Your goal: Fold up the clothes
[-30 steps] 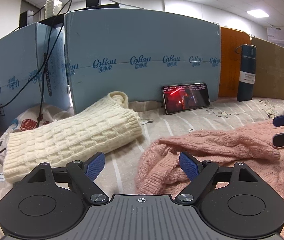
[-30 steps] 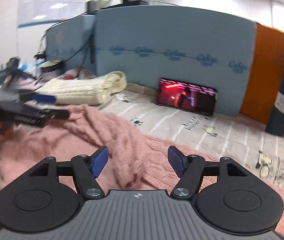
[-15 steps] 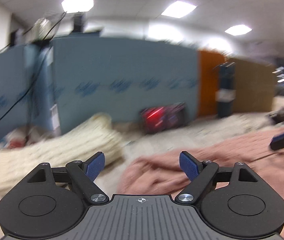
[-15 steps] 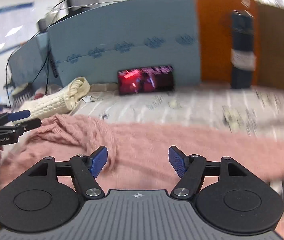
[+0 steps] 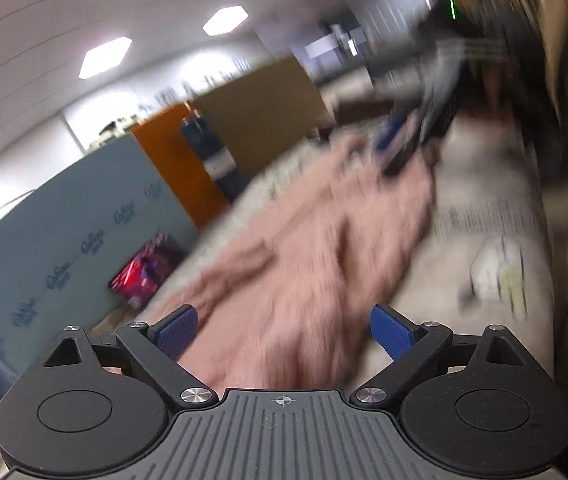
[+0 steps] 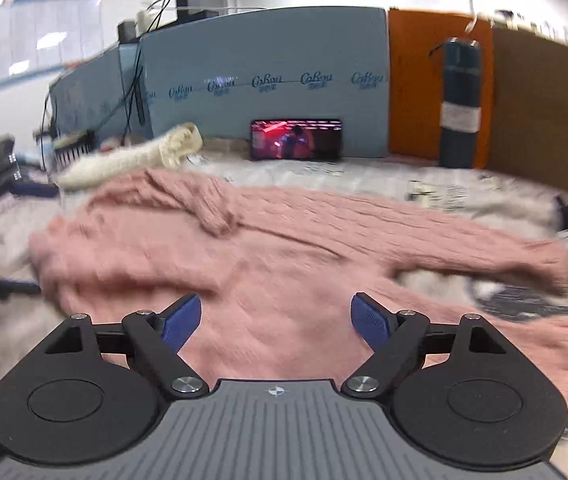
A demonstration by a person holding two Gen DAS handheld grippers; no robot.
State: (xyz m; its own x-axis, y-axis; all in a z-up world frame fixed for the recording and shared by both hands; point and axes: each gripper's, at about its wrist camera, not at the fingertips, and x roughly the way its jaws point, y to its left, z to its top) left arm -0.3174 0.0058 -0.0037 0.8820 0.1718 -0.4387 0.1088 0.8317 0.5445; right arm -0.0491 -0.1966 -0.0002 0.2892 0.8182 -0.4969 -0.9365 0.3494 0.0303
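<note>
Surroundings: a lit phone [image 6: 296, 139] leaned on a blue foam board [image 6: 268, 80]; a dark flask [image 6: 460, 104] stood upright by an orange panel [image 6: 414, 84].
Sweater: the pink cable-knit sweater [image 6: 268, 248] lay spread on a printed sheet [image 6: 364, 174], a cream knit [image 6: 132, 160] behind it.
Left gripper [image 5: 284, 330]: jaws wide, empty.
Right gripper [image 6: 276, 318]: jaws wide, empty, over the sweater.

The right gripper [image 6: 276, 322], fingers [image 6: 372, 322] spread, hovers over the pink sweater [image 6: 284, 248] lying flat.
</note>
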